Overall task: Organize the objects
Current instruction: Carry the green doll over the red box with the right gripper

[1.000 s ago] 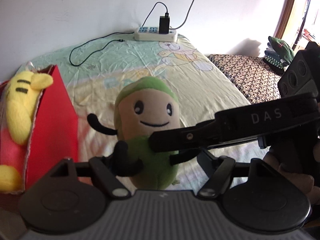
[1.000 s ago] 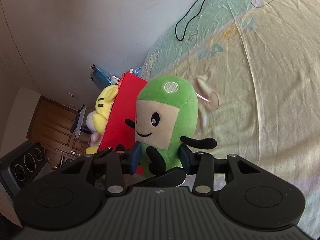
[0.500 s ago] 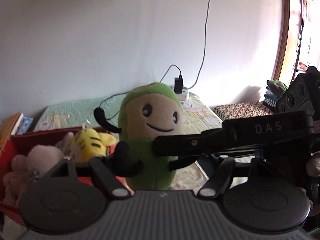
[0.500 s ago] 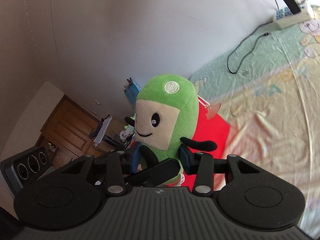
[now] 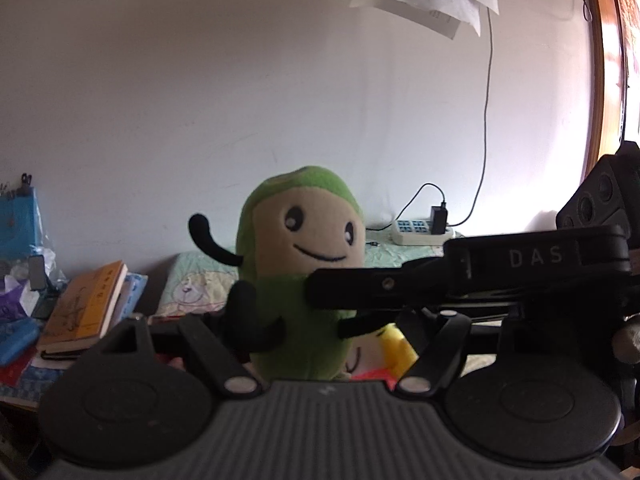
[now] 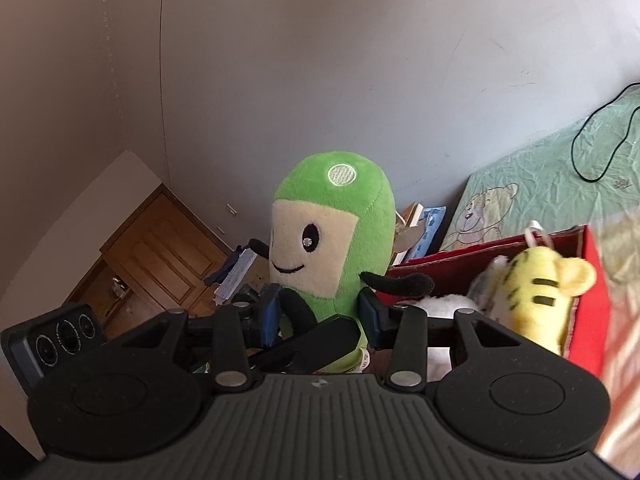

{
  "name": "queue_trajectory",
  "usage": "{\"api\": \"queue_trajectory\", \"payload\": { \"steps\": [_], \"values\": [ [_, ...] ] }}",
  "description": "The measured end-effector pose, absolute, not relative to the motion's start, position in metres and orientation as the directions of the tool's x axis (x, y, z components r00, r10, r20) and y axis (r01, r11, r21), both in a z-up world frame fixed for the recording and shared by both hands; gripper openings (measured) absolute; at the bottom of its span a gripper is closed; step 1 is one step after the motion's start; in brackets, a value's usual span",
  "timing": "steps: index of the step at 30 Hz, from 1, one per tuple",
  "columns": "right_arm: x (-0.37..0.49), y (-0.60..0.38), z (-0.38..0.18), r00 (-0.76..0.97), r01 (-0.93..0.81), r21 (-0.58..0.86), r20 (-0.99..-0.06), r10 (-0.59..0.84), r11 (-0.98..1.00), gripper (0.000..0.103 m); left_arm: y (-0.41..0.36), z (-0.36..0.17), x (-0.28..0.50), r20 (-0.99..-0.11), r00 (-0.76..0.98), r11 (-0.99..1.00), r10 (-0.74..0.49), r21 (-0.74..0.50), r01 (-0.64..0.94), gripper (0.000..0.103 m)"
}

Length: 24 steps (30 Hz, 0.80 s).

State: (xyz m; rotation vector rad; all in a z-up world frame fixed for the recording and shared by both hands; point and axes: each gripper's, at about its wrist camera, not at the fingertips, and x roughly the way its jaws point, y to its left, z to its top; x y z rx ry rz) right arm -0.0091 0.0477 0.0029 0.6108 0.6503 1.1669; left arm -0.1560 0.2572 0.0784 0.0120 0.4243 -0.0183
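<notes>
Both grippers have carried the plush (image 6: 332, 240) up off the bed to above the red bag (image 6: 588, 312). Right gripper (image 6: 320, 316) clamps its base; left gripper (image 5: 304, 344) pinches it too. Lower it upright, clear of the tiger (image 6: 536, 292).

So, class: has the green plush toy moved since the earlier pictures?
Yes. The green plush toy has risen off the bedsheet, now raised beside the red box.
</notes>
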Motion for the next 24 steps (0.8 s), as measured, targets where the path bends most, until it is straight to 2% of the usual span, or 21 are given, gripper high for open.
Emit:
{"api": "queue_trajectory", "payload": {
  "steps": [6, 14, 18, 24],
  "values": [
    [-0.017, 0.104, -0.010, 0.251, -0.605, 0.734, -0.192, 0.949, 0.309, 0.044, 0.311, 0.056, -0.152, -0.483, 0.876, 1.000, -0.006, -0.019, -0.003, 0.077],
    [-0.017, 0.134, -0.047, 0.255, -0.470, 0.766, -0.357, 0.899, 0.438, 0.045, 0.347, 0.007, -0.131, -0.598, 0.798, 0.992, -0.073, -0.129, -0.006, 0.078],
    [-0.021, 0.139, -0.049, 0.279, -0.465, 0.725, -0.424, 0.862, 0.507, 0.045, 0.353, -0.003, -0.133, -0.611, 0.787, 0.990, -0.087, -0.140, 0.001, 0.081],
    [-0.028, 0.150, -0.044, 0.318, -0.492, 0.658, -0.473, 0.821, 0.570, 0.045, 0.357, -0.010, -0.132, -0.637, 0.768, 0.993, -0.073, -0.116, -0.003, 0.082]
  ]
}}
